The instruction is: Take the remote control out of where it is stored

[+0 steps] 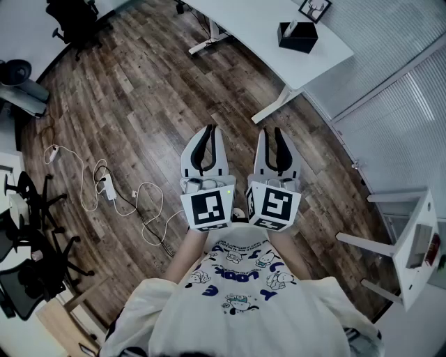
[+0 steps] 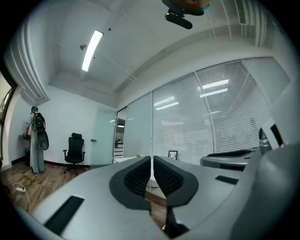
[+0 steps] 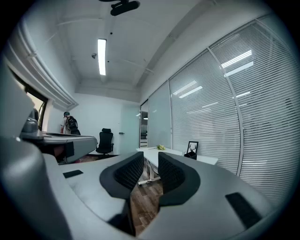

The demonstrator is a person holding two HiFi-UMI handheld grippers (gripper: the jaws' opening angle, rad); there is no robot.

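No remote control shows in any view, nor any place where one is kept. The person holds both grippers side by side at chest height above the wooden floor, pointing forward. My left gripper (image 1: 208, 130) has its jaws together with nothing between them; in the left gripper view (image 2: 152, 163) the ribbed pads (image 2: 137, 176) leave only a hairline slit. My right gripper (image 1: 272, 131) stands slightly open and empty, and its own view (image 3: 151, 164) shows a narrow gap between the pads (image 3: 129, 171), with floor visible through it.
A white desk (image 1: 244, 17) ahead carries a black box (image 1: 297, 36) and a small picture frame (image 1: 315, 8). Cables and a power strip (image 1: 108, 187) lie on the floor at left. Office chairs (image 1: 31, 209) stand far left, a white side table (image 1: 411, 244) at right. A person with a backpack (image 2: 36, 133) stands far off.
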